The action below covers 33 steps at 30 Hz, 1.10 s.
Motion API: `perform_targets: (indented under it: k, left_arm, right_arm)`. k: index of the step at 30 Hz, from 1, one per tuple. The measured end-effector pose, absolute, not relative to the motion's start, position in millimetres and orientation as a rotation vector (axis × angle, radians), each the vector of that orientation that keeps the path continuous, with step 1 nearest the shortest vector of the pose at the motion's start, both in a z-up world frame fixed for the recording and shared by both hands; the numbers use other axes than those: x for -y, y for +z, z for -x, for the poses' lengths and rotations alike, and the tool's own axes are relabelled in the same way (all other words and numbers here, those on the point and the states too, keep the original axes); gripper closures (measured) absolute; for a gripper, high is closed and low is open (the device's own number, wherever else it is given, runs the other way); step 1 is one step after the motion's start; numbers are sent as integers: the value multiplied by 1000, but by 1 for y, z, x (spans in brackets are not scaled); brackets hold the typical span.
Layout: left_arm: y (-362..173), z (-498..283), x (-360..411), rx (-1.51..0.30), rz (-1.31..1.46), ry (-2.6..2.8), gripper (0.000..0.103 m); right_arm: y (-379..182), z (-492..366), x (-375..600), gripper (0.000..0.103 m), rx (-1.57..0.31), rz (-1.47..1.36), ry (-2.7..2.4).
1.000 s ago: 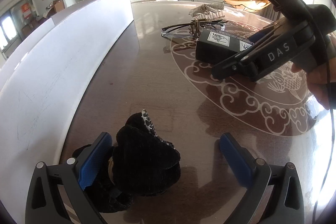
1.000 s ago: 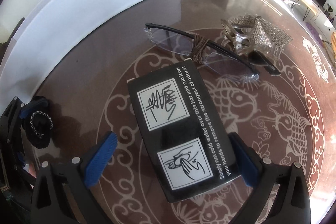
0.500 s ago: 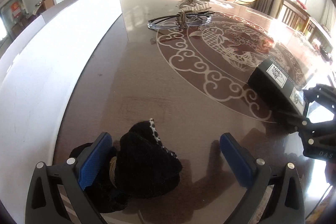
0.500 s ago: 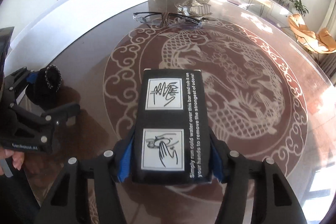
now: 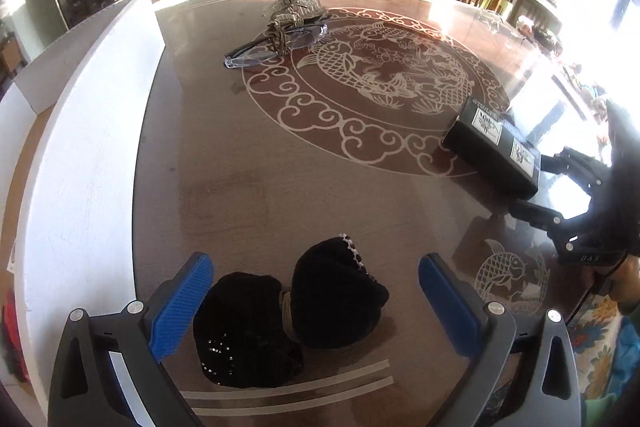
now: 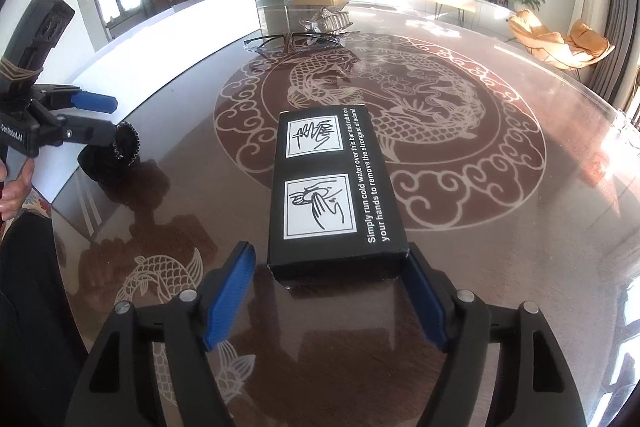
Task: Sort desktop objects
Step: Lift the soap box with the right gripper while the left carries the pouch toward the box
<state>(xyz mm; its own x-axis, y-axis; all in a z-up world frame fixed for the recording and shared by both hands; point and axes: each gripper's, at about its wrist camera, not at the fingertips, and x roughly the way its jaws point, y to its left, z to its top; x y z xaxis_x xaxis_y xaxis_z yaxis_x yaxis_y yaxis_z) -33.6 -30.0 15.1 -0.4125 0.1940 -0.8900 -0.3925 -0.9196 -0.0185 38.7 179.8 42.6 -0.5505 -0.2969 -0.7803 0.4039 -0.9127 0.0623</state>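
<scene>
A black velvet bow [image 5: 296, 315] lies on the table between the blue pads of my left gripper [image 5: 316, 291], which stands open around it without pressing it. A black box with white hand drawings [image 6: 332, 187] lies flat on the table. Its near end sits between the fingers of my right gripper [image 6: 328, 291], whose jaws are opening, with a gap at the left pad. The box [image 5: 492, 147] and right gripper [image 5: 530, 183] also show at the right of the left wrist view. The right wrist view has my left gripper [image 6: 115, 118] over the bow [image 6: 116, 155].
Glasses [image 5: 276, 45] and a silver rhinestone hair clip [image 5: 296, 5] lie at the far side of the fish-patterned table [image 5: 380, 75]. A white board [image 5: 88, 147] runs along the left. Two white tape strips [image 5: 288, 387] mark the near edge. A hand [image 6: 16, 187] holds the left gripper.
My right gripper shut on the black box beside the glasses, carried it to the near right of the table, and its jaws have now come off it. The left gripper rolled slightly over the bow.
</scene>
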Motion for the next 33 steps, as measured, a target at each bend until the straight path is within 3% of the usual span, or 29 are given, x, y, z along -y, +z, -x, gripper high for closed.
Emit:
perform_targets:
  k: [4, 9, 11, 18, 23, 25, 27, 29, 30, 33]
  left_arm:
    - [0, 18, 34, -363, 1482, 2343, 0]
    - [15, 12, 43, -51, 1438, 2209, 0]
    - [11, 11, 37, -4, 1458, 2141, 0]
    - [3, 8, 20, -281, 1531, 2195, 0]
    - [-13, 8, 10, -549, 1540, 2147, 1]
    - [-8, 8, 14, -469, 1504, 2130, 42]
    - [-3, 9, 17, -444, 1513, 2156, 67]
    - [1, 9, 24, -344, 1523, 2217, 67]
    - [3, 9, 31, -272, 1527, 2255, 68]
    - [16, 2, 53, -23, 1486, 2337, 68]
  right_arm:
    - [40, -36, -178, 21, -183, -1204, -2440]
    - [39, -35, -177, 17, -194, -1205, -2431]
    - [38, -35, -175, 15, -211, -1208, -2428]
    - [39, -32, -177, 9, -181, -1208, -2390]
    - [47, -10, -166, 9, -333, -1306, -2269]
    - [50, 3, -158, 9, -392, -1366, -2189]
    - [53, 13, -149, 9, -449, -1397, -2129]
    - [56, 19, -142, 14, -510, -1399, -2110]
    - [56, 21, -141, 38, -545, -1420, -2116]
    - [61, 26, -148, 43, -512, -1474, -2121]
